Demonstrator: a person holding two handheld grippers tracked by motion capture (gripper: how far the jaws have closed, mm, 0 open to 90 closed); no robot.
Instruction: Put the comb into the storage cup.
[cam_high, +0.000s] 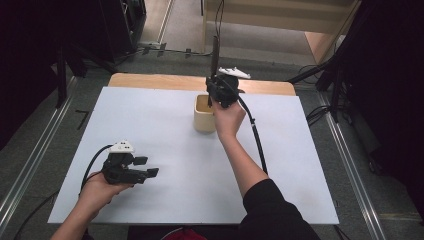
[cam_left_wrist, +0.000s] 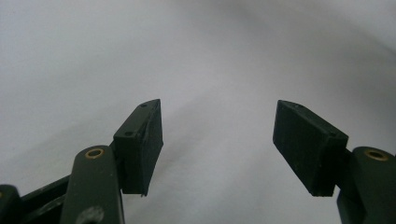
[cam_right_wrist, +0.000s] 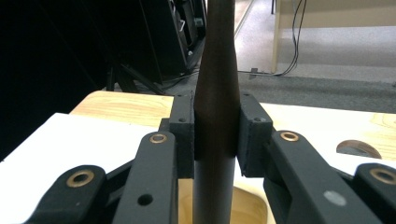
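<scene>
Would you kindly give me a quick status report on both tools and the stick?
Right tool shut on dark stick, upright over cup. Left tool open, idle above the table. Nothing in the way.

1. You have a dark, slender utensil handle (cam_right_wrist: 217, 93), round in section. It is narrow at the top, swells to a thicker waist, and then runs on down as a straight grey-black shaft.
2. It stands upright, and in the high view its thin upper end (cam_high: 215, 50) rises above your right hand.
3. Its lower part goes down into the cup (cam_high: 203, 117). You cannot see the end inside.
4. The cup is a small cream-coloured pot with a pale wooden-looking inside. It stands upright on the white worktop (cam_high: 165, 125), toward the far side near the middle.
</scene>
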